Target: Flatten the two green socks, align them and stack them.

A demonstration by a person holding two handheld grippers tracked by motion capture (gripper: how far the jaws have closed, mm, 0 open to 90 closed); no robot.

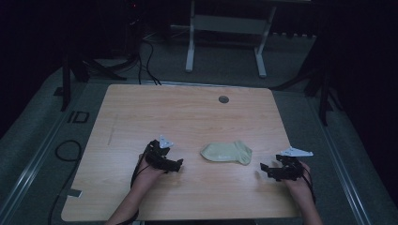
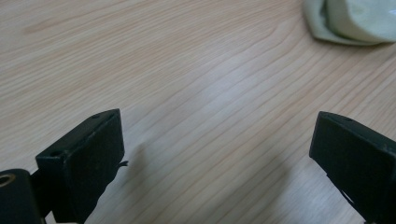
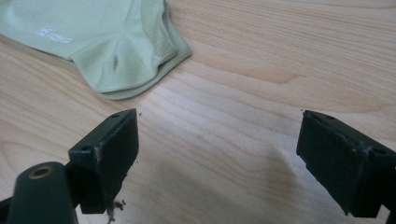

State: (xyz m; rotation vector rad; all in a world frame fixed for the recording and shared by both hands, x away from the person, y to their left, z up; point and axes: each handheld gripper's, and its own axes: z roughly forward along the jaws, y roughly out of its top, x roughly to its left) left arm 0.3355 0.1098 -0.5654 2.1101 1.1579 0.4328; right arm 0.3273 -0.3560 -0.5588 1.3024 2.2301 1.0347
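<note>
Sock lies lengthwise between both spread, empty claws, left claw and right claw about equally near.

Black tongs, grey triangular plates, seemingly scuffed jaw edges.

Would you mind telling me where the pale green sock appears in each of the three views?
High view: sock lies at centre, between the two grippers.
Left gripper view: its edge sits in the top right corner.
Right gripper view: it spreads across the top left.
Shared landmark: the wooden table.
</note>
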